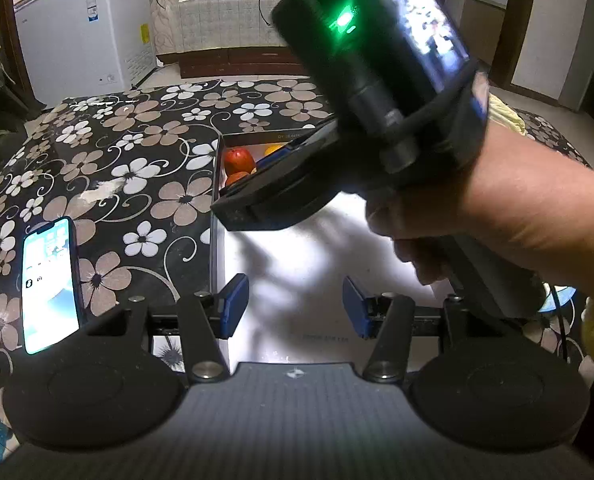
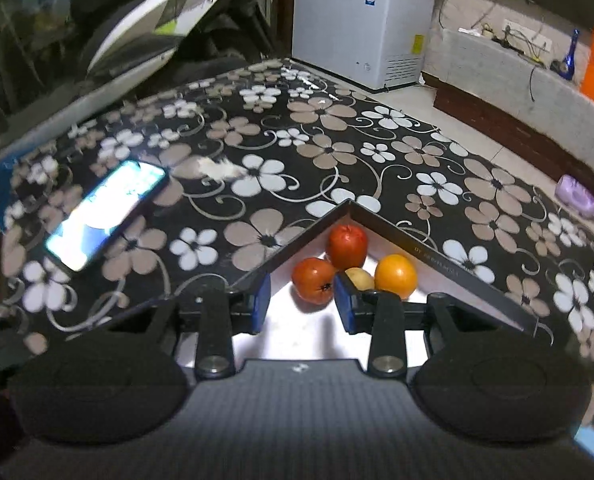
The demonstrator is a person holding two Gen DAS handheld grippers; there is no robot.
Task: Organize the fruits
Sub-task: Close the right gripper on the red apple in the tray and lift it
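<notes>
The approach step is in hand. Four fruits are gathered in the far corner of the box (image 2: 437,258): a red apple (image 2: 347,245), a tomato (image 2: 313,280), an orange (image 2: 395,276) and a small yellow fruit (image 2: 360,278). The right gripper (image 2: 303,305) is aimed at the tomato, jaws apart and empty. The left gripper (image 1: 296,306) hangs released over the box floor. A further advance and closure on the tomato is called for

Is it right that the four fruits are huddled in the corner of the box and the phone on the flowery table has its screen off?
Not quite. The phone has its screen lit, as the right wrist view shows. The four fruits do sit in the box corner.
</notes>
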